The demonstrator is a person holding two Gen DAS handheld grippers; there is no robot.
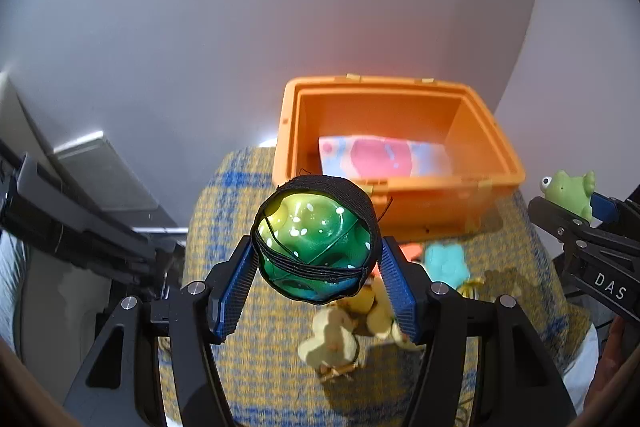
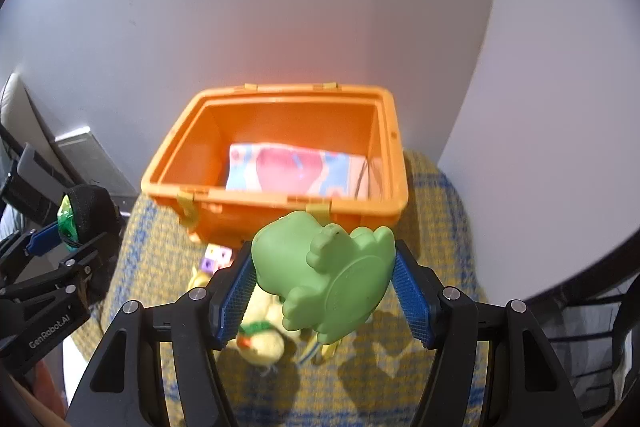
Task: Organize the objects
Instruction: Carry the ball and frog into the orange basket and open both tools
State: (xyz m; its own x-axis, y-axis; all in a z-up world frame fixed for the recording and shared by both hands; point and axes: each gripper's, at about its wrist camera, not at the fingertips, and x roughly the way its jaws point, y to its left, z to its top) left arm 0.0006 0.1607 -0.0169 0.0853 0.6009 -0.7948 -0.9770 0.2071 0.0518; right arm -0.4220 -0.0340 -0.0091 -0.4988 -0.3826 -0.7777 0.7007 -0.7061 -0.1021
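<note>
Bin [image 1: 400, 199] first: orange, open-topped, standing at the back of the desk [image 1: 256, 367] on a yellow-and-blue woven cloth, with a pink-and-blue printed pouch [image 1: 384, 157] lying on its floor. Both grippers hang over the cloth short of its near wall, so the likely trouble is a release made too early, which would send a toy bouncing off the rim onto the loose yellow chick toys [image 1: 332, 341] and turquoise star [image 1: 444, 263] below. Two toys arriving together could also knock each other at the opening. Right gripper [image 2: 324, 277] is clamped on a green frog toy [image 2: 324, 277], pads pressing its head and rear; the round, smooth body sits tilted and could rotate out. Left gripper [image 1: 316, 263] is closed about a shiny green dimpled ball [image 1: 316, 251] wrapped in a black elastic band, held by its sides; that curved surface looks slippery and might squirt free if squeezed harder
</note>
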